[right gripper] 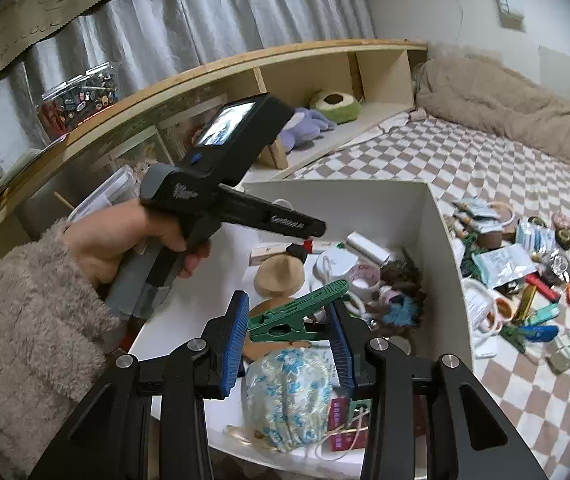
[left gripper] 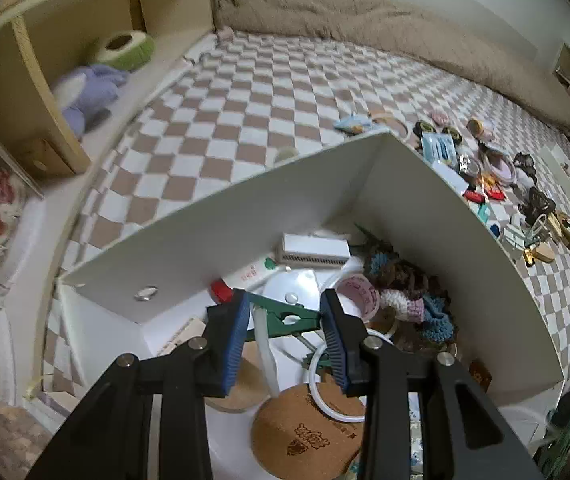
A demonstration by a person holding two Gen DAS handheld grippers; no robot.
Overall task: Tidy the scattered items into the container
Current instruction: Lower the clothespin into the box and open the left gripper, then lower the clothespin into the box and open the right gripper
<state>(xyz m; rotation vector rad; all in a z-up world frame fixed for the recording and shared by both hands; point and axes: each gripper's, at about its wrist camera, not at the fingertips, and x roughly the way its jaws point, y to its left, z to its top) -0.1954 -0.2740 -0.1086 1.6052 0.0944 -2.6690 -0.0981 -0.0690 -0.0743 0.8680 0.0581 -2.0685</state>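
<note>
Now green clip (right gripper: 299,312) between right gripper (right gripper: 289,336) fingers, over white box (right gripper: 443,240).

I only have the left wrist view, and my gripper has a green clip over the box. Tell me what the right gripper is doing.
Observer: The right gripper is shut on a green clip of its own, over the white box.
Operator: Describe what's holding my gripper.
Observer: A bare left hand in a fluffy sleeve grips the handle of the left gripper.
Operator: Name something above the shelf.
Observer: A clear jar of small trinkets stands on the shelf top, in front of a grey curtain.
</note>
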